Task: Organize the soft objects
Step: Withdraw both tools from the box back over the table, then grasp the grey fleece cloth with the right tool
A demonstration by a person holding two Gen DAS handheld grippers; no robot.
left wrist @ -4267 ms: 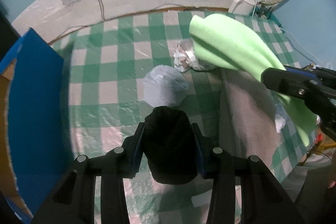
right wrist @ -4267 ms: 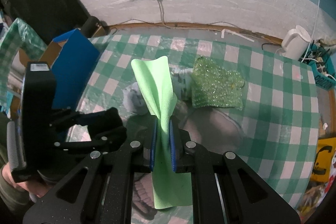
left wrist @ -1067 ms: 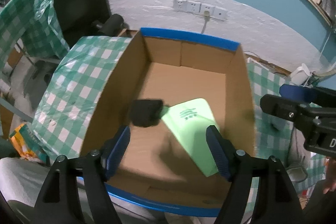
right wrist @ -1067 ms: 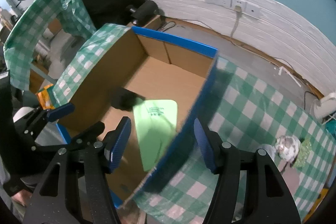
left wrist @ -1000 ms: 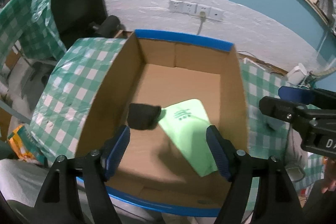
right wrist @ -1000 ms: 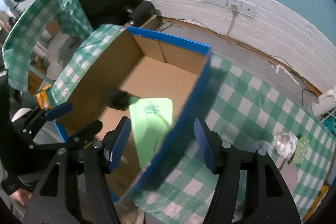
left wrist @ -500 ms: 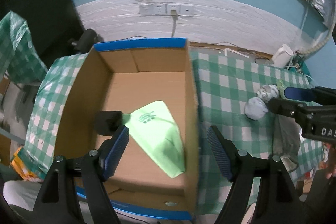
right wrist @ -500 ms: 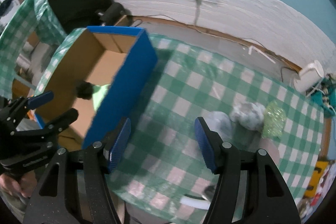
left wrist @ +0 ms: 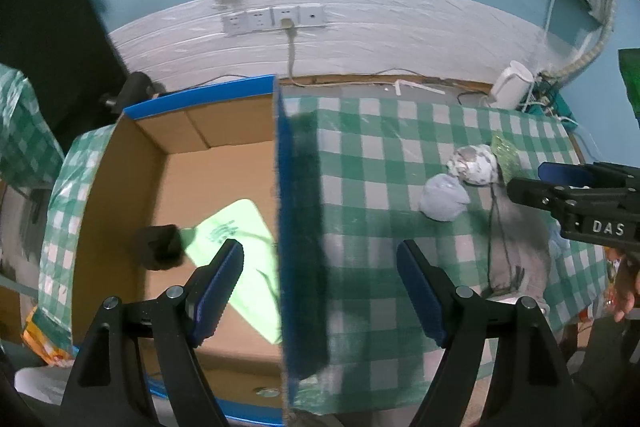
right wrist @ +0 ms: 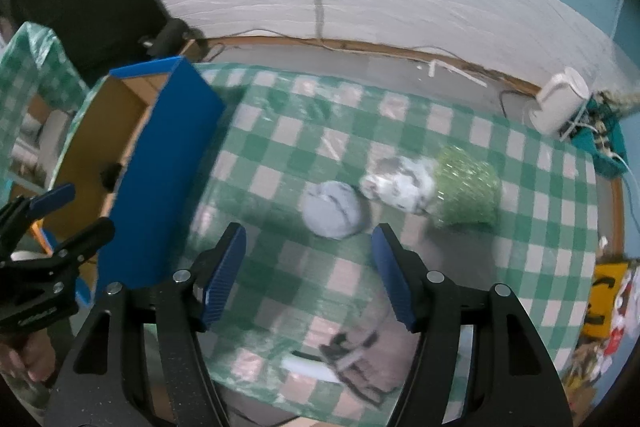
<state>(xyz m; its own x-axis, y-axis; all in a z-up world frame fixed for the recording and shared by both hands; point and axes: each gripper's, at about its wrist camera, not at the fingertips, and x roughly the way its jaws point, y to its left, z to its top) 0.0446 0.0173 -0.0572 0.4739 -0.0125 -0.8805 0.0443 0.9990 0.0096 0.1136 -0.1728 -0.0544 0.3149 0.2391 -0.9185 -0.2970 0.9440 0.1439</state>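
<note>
A cardboard box [left wrist: 200,131] with blue edging holds a light green foam sheet [left wrist: 236,227] and a black soft lump [left wrist: 160,247]. My left gripper [left wrist: 318,251] hangs open and empty, straddling the box's right wall from above. My right gripper [right wrist: 308,231] is empty, its jaws opening a little wider above the checked table [right wrist: 280,131], just in front of a grey-blue bundle [right wrist: 332,209]. Beside that lie a white patterned bundle [right wrist: 400,185] and green bubble wrap [right wrist: 466,193]. A grey cloth [left wrist: 516,235] lies nearer the front edge.
The box stands off the table's left edge. A white appliance [right wrist: 560,103] and cables sit on the floor at the back right, below wall sockets [left wrist: 276,19]. A yellow bag [right wrist: 604,291] lies right of the table. A hand [right wrist: 24,359] holds the left gripper.
Earlier the left gripper held the black lump and the right held the green foam; both things now lie in the box. Both grippers have swung right, from over the box toward the table.
</note>
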